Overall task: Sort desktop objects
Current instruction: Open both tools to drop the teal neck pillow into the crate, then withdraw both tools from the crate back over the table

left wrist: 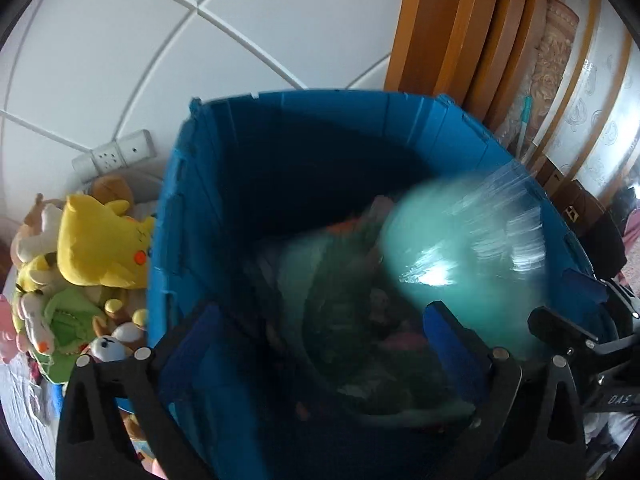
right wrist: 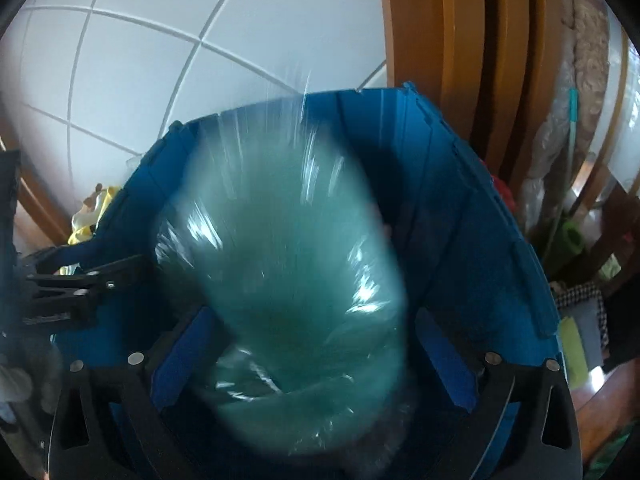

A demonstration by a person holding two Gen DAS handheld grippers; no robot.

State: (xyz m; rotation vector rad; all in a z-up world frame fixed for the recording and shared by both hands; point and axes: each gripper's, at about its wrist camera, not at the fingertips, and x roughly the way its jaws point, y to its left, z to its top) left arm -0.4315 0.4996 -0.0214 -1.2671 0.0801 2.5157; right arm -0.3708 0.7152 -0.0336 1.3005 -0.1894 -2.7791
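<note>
Dropping the teal soft toy wrapped in clear plastic (right wrist: 288,272) into the deep blue plastic crate (left wrist: 192,216), I hold my left gripper (left wrist: 320,344) and right gripper (right wrist: 316,344) spread wide, gripping nothing; best to keep both above the rim until it settles.

Wrapped bundle (right wrist: 288,280) in bin (left wrist: 320,128); plush toys (left wrist: 92,256) left.

My two wrist cameras both look steeply down, close, into the same blue bin (left wrist: 224,208)
</note>
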